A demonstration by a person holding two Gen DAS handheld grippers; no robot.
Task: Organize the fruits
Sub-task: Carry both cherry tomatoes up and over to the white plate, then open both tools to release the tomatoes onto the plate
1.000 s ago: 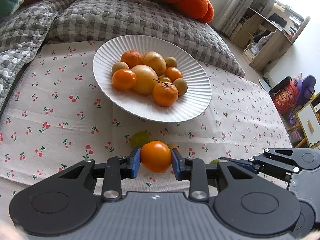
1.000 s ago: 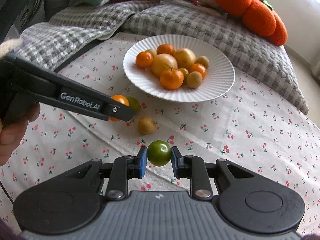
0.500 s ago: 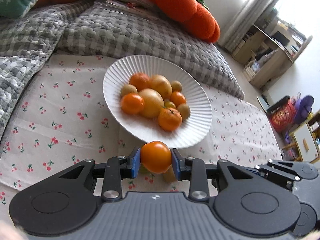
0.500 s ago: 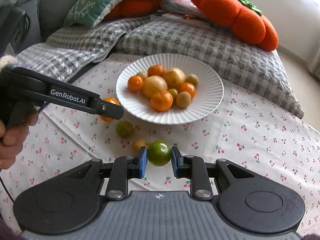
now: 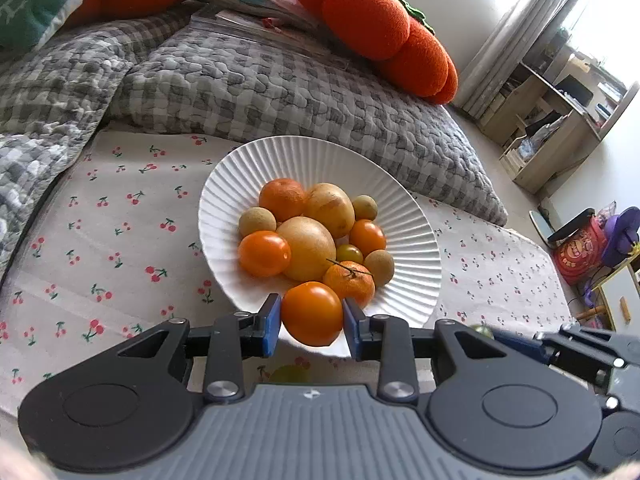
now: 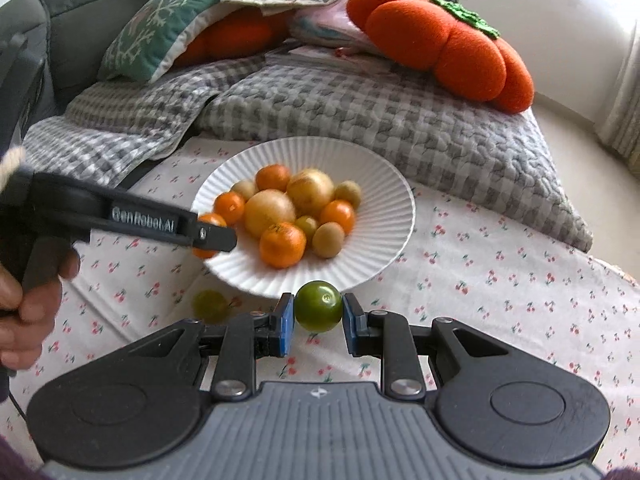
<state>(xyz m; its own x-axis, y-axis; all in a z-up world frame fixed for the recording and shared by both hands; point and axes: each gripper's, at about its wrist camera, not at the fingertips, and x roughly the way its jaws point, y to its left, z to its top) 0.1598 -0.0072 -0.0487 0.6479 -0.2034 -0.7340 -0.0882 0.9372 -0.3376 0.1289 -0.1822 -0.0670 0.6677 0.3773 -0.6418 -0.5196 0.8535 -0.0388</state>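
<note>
Fruit plate (image 5: 404,216) nearly full: left gripper (image 5: 311,322) jaws clamp orange tomato (image 5: 312,313), right gripper (image 6: 317,320) jaws clamp green tomato (image 6: 319,306). Lower into near-left gap, release gently.

Each fisheye camera sits behind its own claw, looking forward along the fingers and slightly down. The left view faces the white plate (image 5: 416,236) close ahead of its fingertips. The right view sits farther back, the plate (image 6: 384,216) ahead, the left gripper (image 6: 212,236) crossing ahead-left. Both share the plate and the checked quilt (image 5: 280,80) beyond.
</note>
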